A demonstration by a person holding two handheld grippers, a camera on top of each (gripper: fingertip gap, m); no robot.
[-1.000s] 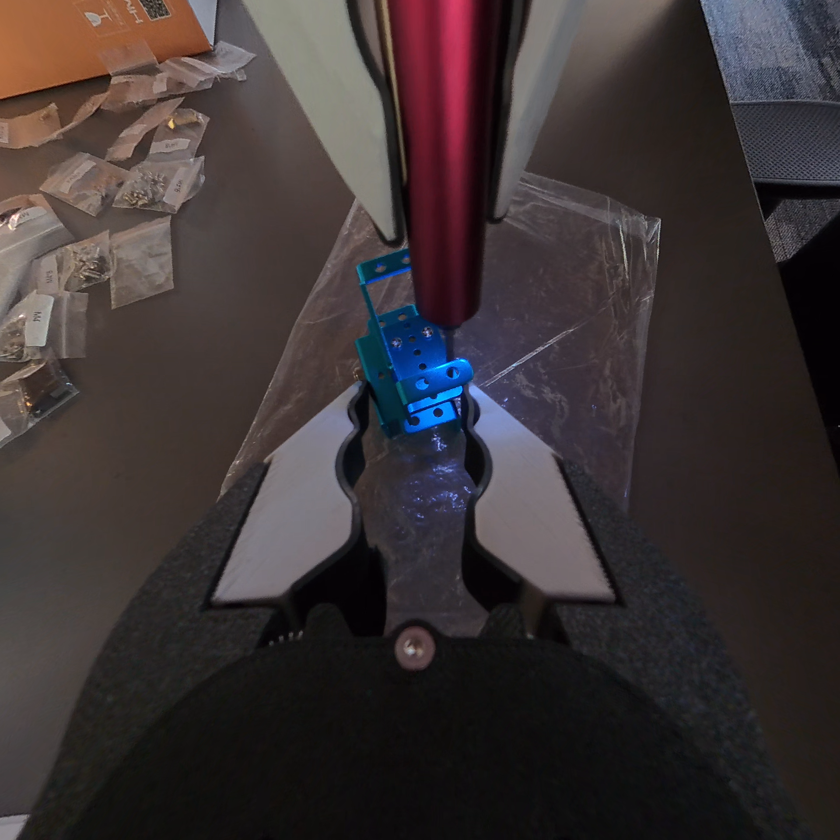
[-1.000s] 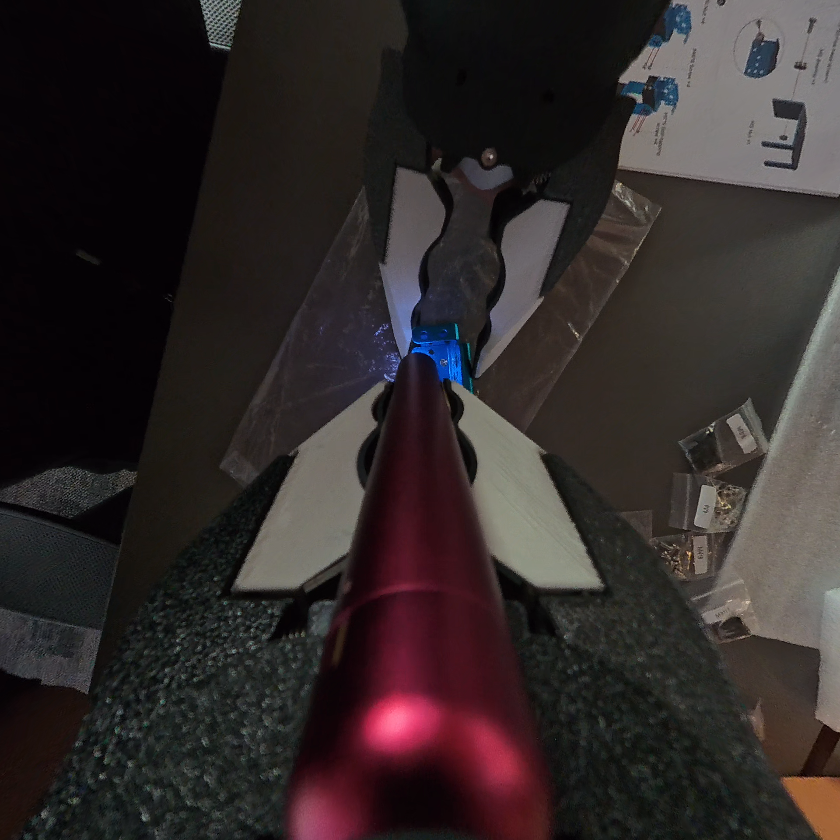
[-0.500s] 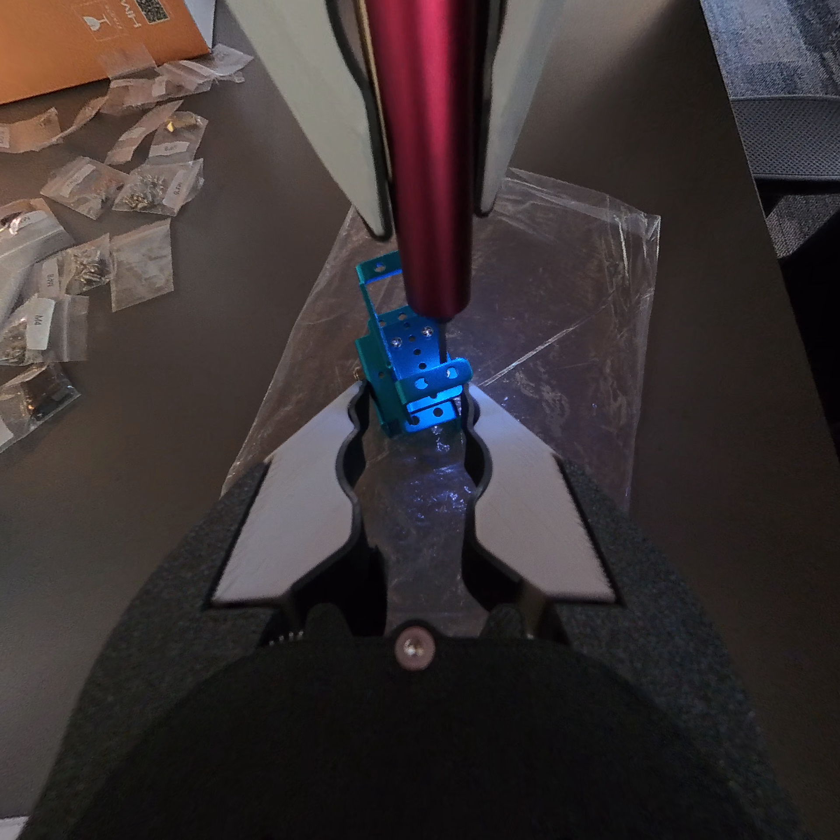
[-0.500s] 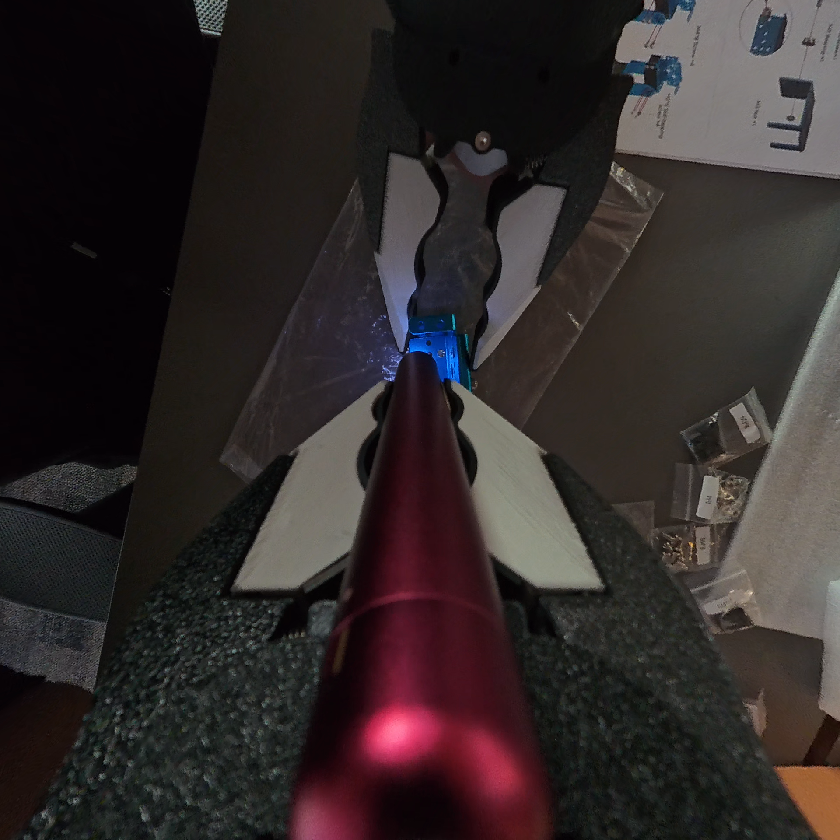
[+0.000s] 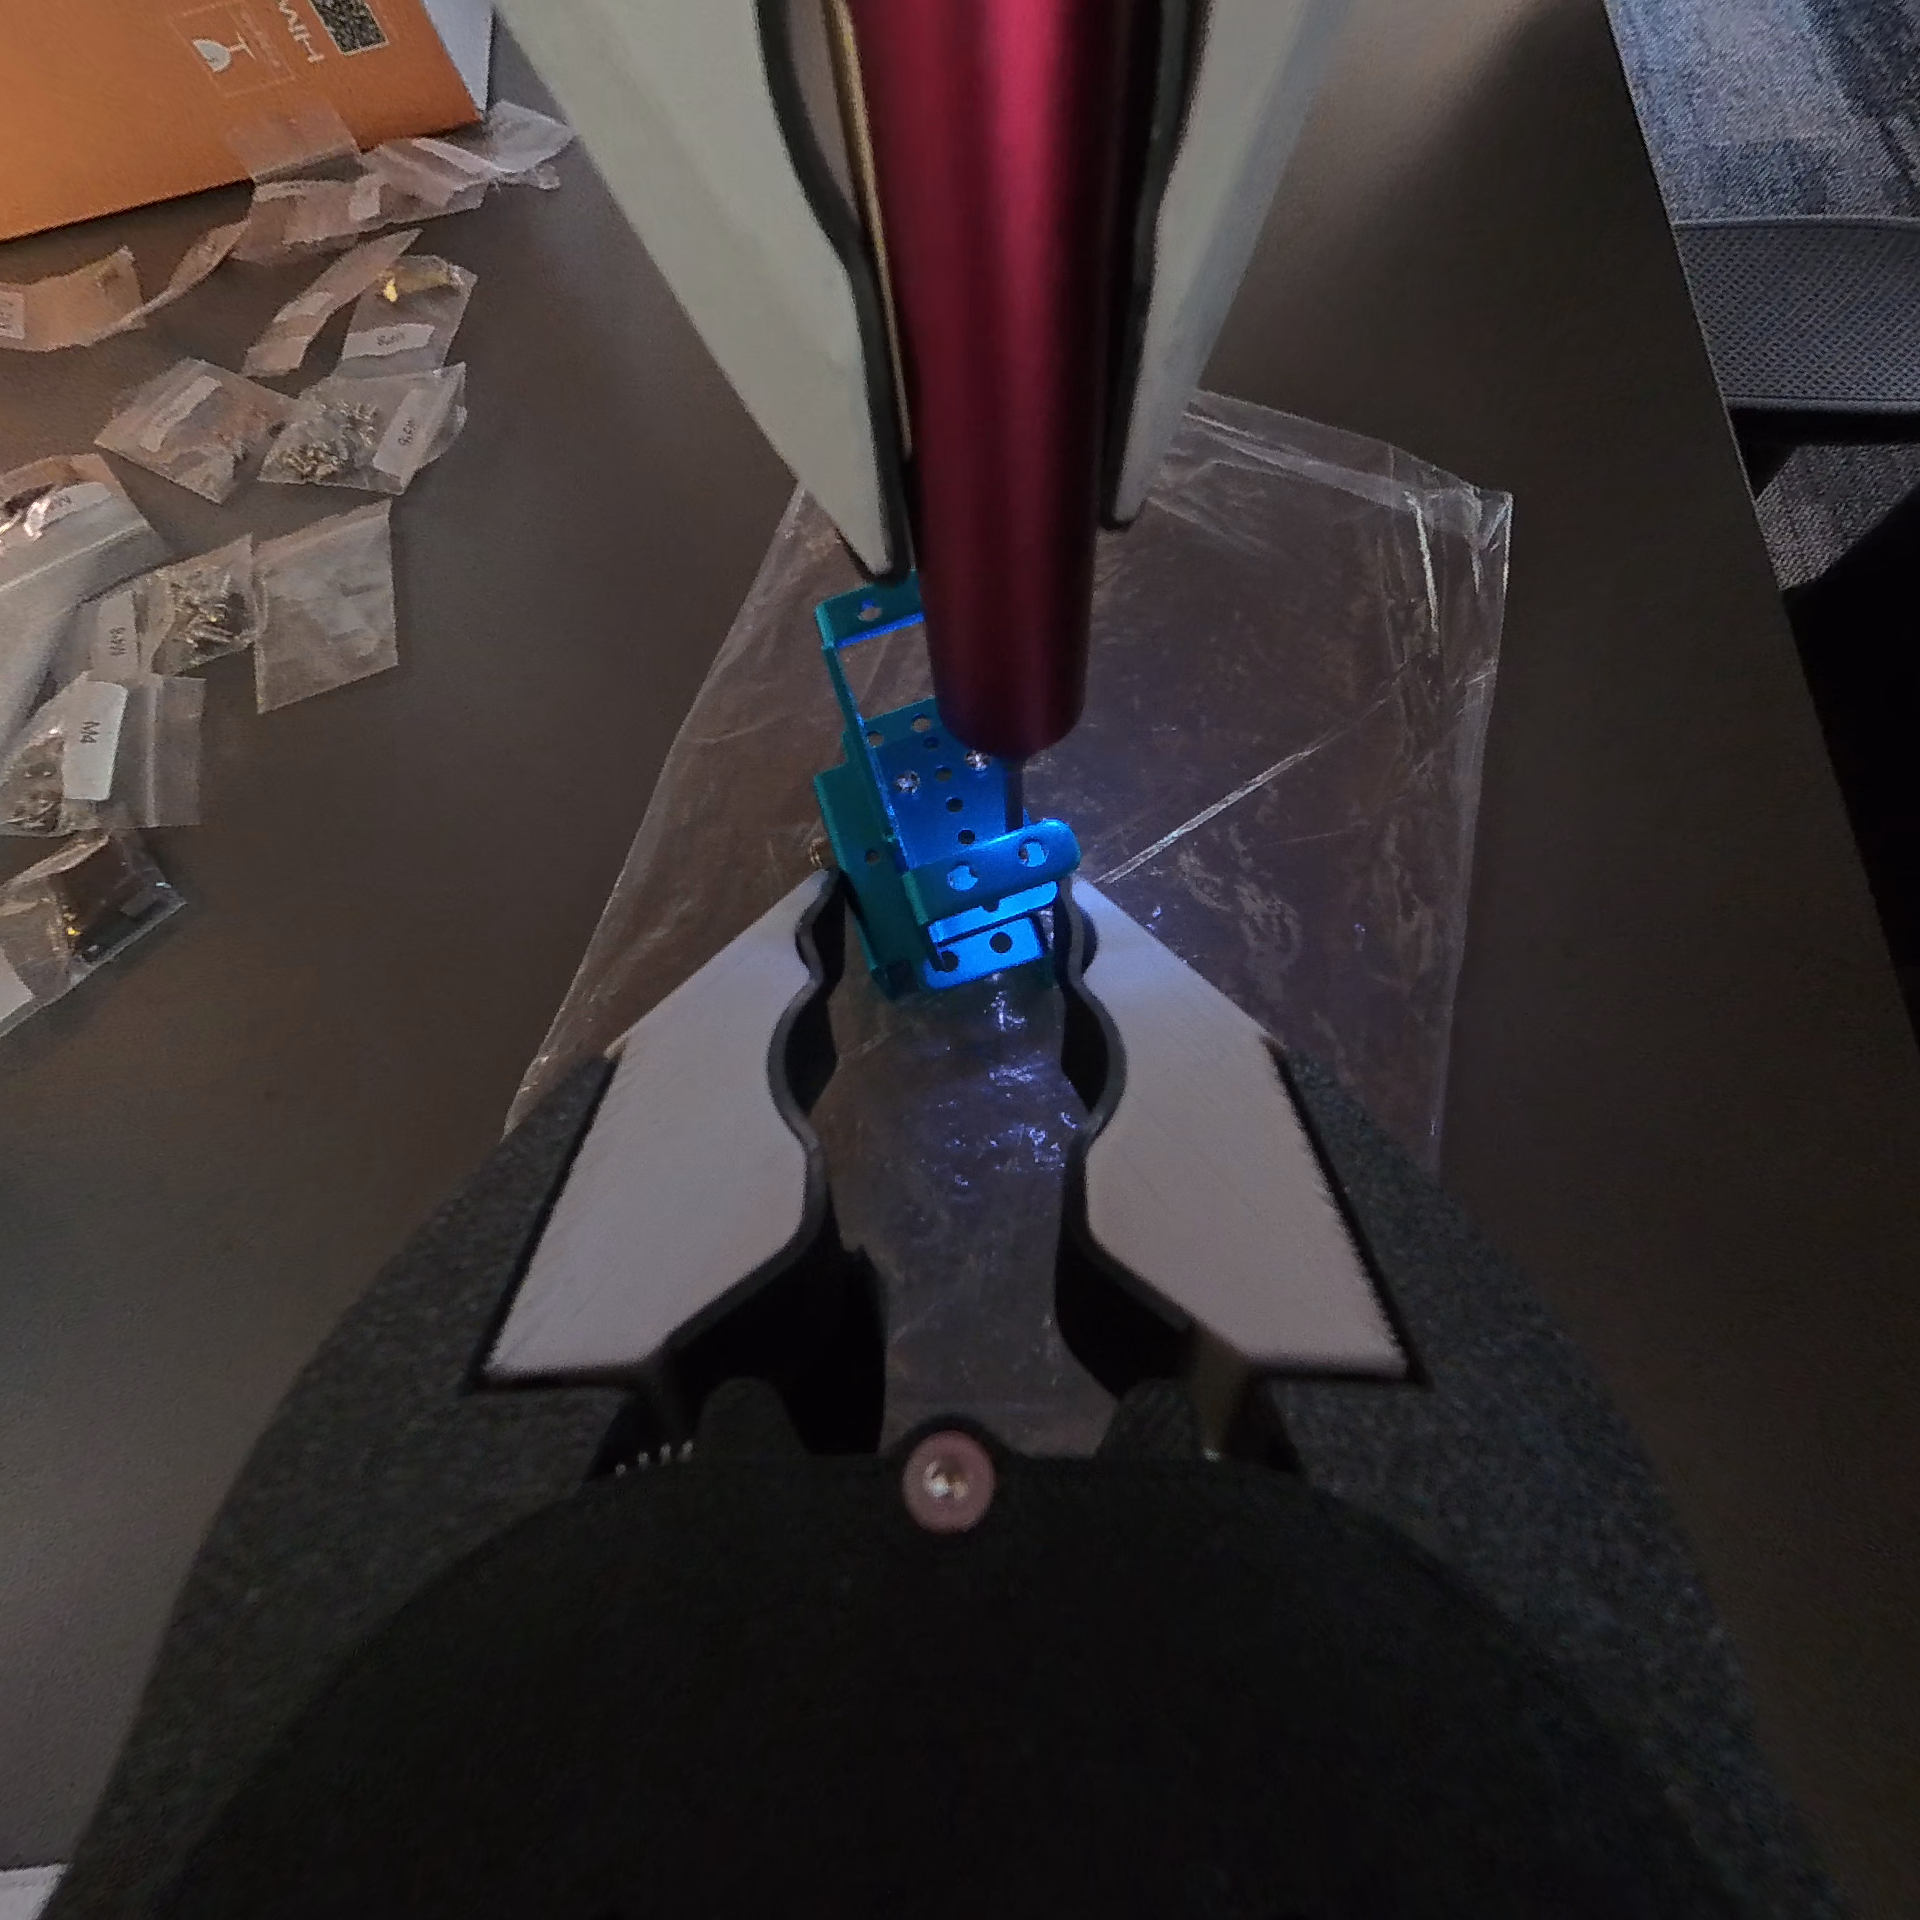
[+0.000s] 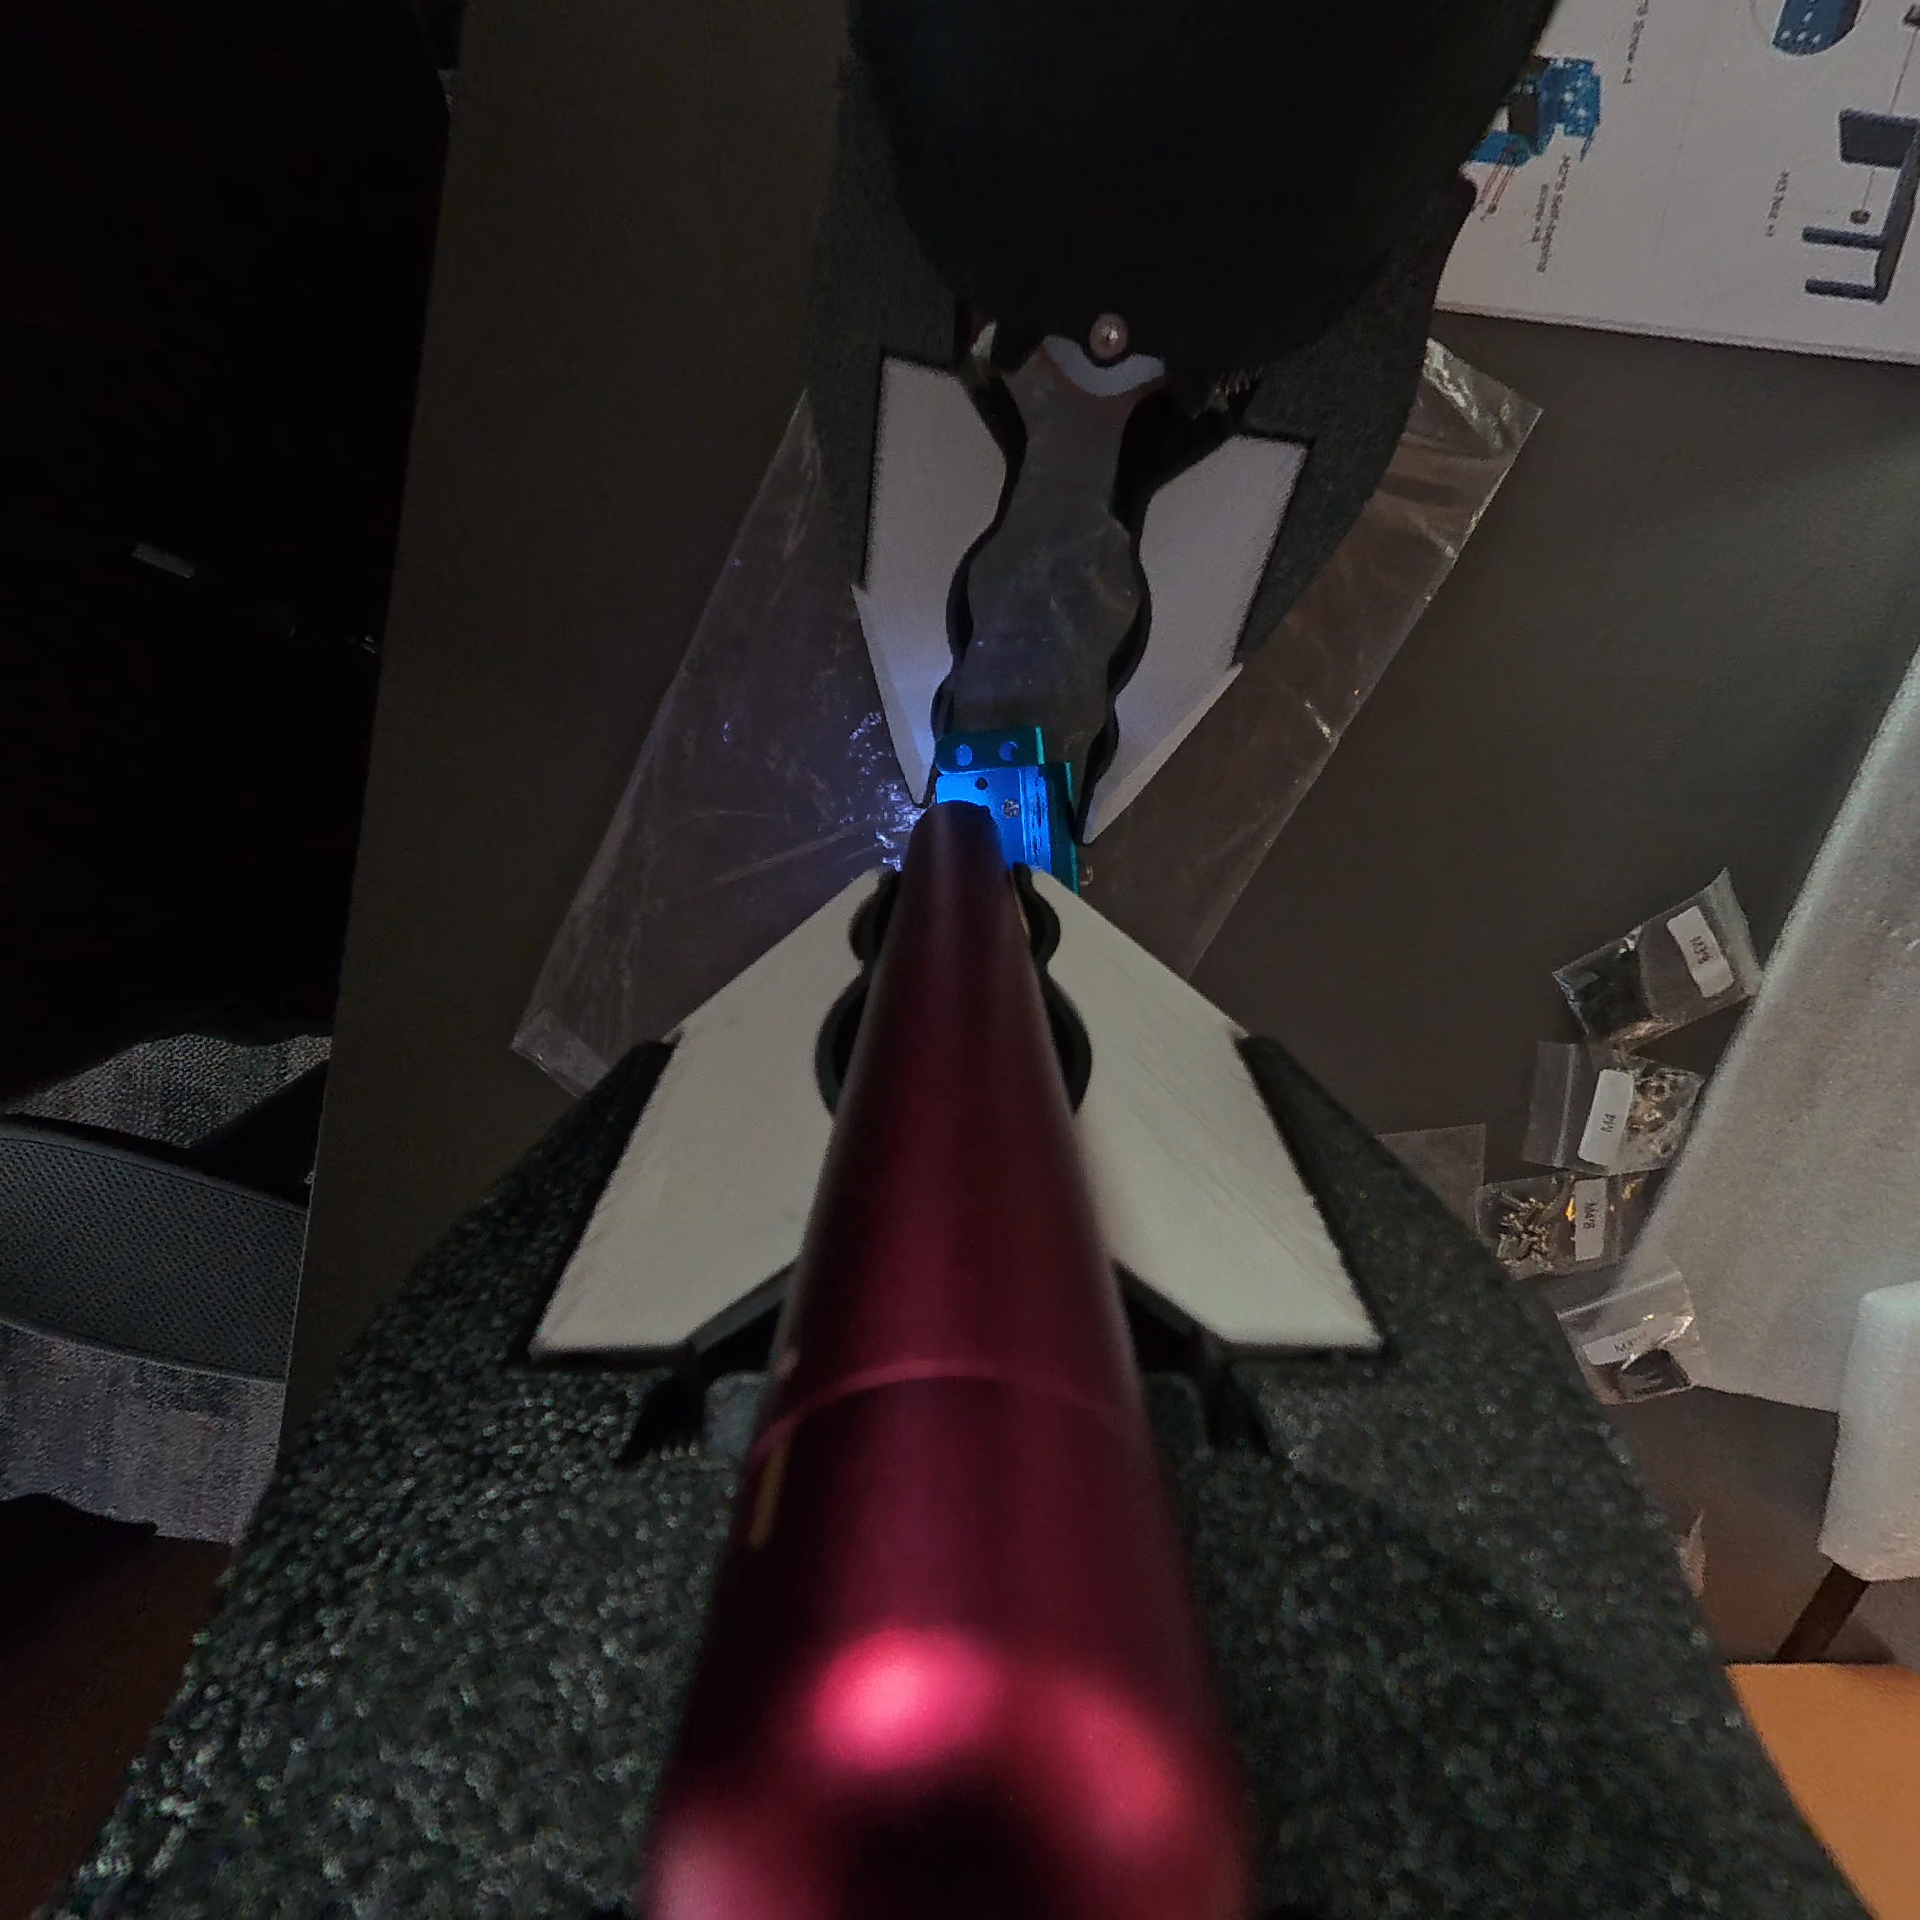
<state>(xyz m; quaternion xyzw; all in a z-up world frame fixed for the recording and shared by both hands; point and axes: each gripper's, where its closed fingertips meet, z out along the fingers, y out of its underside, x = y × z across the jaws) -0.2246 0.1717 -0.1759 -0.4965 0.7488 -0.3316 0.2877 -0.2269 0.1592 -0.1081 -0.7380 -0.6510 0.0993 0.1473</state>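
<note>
In the left wrist view my left gripper (image 5: 951, 904) is shut on a small blue perforated metal bracket assembly (image 5: 940, 831) and holds it upright over a clear plastic sheet (image 5: 1299, 727). My right gripper (image 5: 997, 540) comes down from above, shut on a red screwdriver (image 5: 987, 364). The screwdriver's thin bit (image 5: 1013, 795) touches the bracket's top face. In the right wrist view my right gripper (image 6: 956, 883) clamps the red screwdriver (image 6: 956, 1247), which hides most of the blue bracket (image 6: 992, 774). The left gripper (image 6: 1003, 816) faces it from the far side.
Several small clear bags of screws (image 5: 312, 447) and an orange box (image 5: 156, 104) lie left on the dark table (image 5: 468, 831). The table edge and a grey chair (image 5: 1829, 291) are to the right. In the right wrist view, an instruction sheet (image 6: 1714, 156), more bags (image 6: 1621, 1122) and white foam (image 6: 1849, 1039).
The screwdriver has shifted slightly left over the bracket and its thin bit now shows against the top face. The left gripper still holds the bracket in the same place.
</note>
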